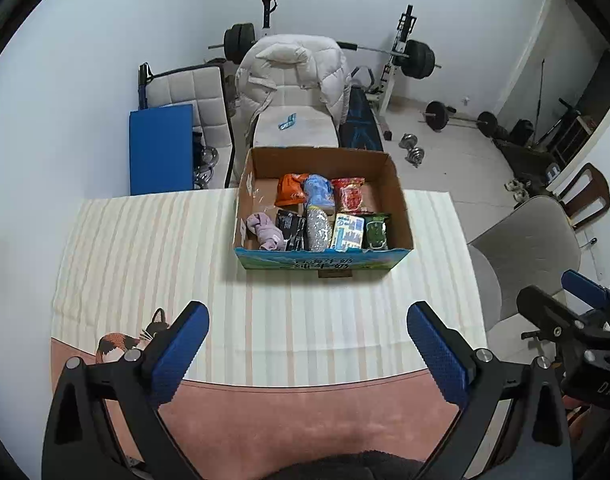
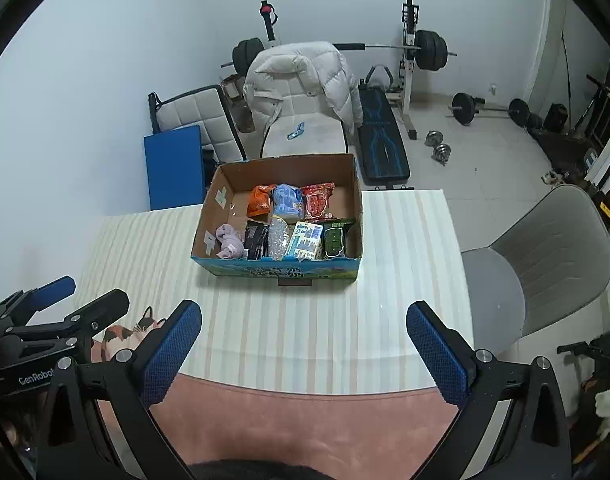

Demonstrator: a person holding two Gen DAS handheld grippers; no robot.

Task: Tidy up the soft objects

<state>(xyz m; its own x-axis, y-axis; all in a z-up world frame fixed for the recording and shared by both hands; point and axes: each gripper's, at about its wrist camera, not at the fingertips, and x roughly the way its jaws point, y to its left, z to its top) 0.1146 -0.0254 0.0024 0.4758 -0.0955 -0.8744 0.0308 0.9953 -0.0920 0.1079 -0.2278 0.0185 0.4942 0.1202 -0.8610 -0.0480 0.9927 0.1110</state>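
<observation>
The left claw (image 1: 307, 346) hovers over the near edge of the striped tabletop (image 1: 145, 248) with its blue pads spread wide and nothing between them. At 12 o'clock from it stands the cardboard box (image 1: 325, 258). Inside, along the near wall from 9 toward 3 o'clock, lie a lilac cloth bundle (image 1: 265, 232), a black packet (image 1: 291, 226), a silvery pouch (image 1: 319, 230), a blue-white pack (image 1: 348, 232) and a green packet (image 1: 376, 232). The right claw (image 2: 303, 342) is likewise wide open and empty.
</observation>
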